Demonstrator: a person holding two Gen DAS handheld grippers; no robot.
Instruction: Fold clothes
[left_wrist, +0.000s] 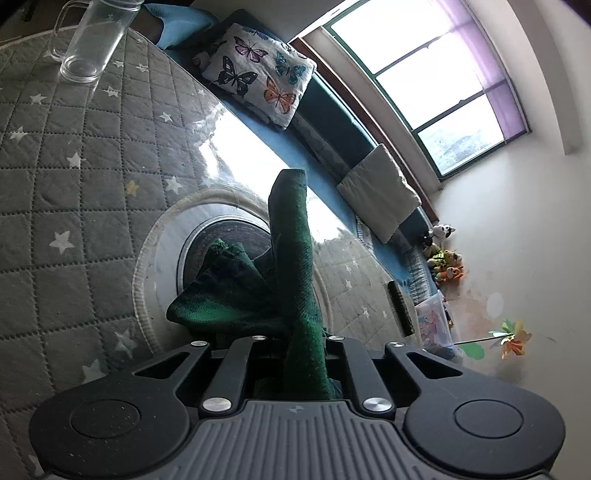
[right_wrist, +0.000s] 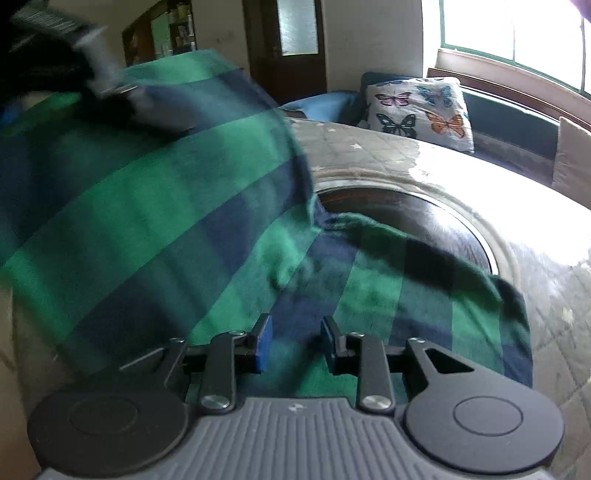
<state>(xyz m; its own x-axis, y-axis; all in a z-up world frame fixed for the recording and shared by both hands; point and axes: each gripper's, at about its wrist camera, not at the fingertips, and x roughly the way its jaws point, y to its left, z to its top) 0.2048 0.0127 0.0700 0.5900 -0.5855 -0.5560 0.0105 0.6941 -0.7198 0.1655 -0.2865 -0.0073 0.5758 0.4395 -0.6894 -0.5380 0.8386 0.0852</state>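
Observation:
A green and blue checked cloth (right_wrist: 155, 192) lies partly on the quilted table and is lifted at its left side. My left gripper (left_wrist: 295, 343) is shut on a bunched edge of the cloth (left_wrist: 291, 258), which stands up between its fingers. That gripper shows blurred at the upper left of the right wrist view (right_wrist: 110, 92), holding the raised part. My right gripper (right_wrist: 295, 343) is open, its blue pads (right_wrist: 264, 343) just above the flat part of the cloth, holding nothing.
The table has a grey star-quilted cover (left_wrist: 55, 155) with a round dark inset (right_wrist: 424, 218). A clear glass jug (left_wrist: 92, 40) stands on it. A butterfly cushion (left_wrist: 258, 74) and a grey cushion (left_wrist: 380, 192) lie on the bench under the window.

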